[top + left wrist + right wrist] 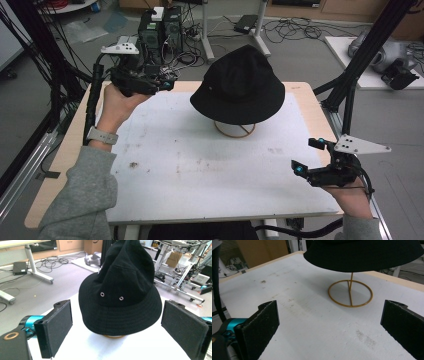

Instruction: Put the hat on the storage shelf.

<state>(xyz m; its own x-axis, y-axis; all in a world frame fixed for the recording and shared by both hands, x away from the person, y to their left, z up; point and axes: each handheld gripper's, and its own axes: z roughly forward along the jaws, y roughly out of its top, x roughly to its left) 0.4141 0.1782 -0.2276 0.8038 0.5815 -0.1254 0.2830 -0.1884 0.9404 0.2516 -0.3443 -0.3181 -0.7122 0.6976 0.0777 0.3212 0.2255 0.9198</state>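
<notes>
A black bucket hat [239, 85] sits on a gold wire stand [235, 130] toward the far middle of the table, as I hold both grippers off it with their jaws spread wide and nothing between them. My left gripper [167, 84] hangs in the air at the far left corner of the table, level with the hat and near its brim; in the left gripper view the hat [120, 290] stands between the two black pads [56, 327], apart from both, its two metal eyelets [111, 296] facing the camera. My right gripper [307, 156] is low at the near right edge, well apart from the hat; the right gripper view looks under the brim [364, 255] to the stand's ring base [350, 293] and thin upright, which rest on the mat.

The work surface is a white mat [200, 160] laid on a pale wooden table [60, 155], whose edge shows as a border on the left, right and far sides. The mat is scuffed, with brownish specks and faint grey smears across its near half. Beyond the table lies a grey floor [300, 55] strewn with black cables, two dark computer boxes [160, 27] by the far left corner, white desk legs [207, 30] and a white sheet [360, 60] with equipment on it at the right. Black frame struts [370, 45] rise on both sides.
</notes>
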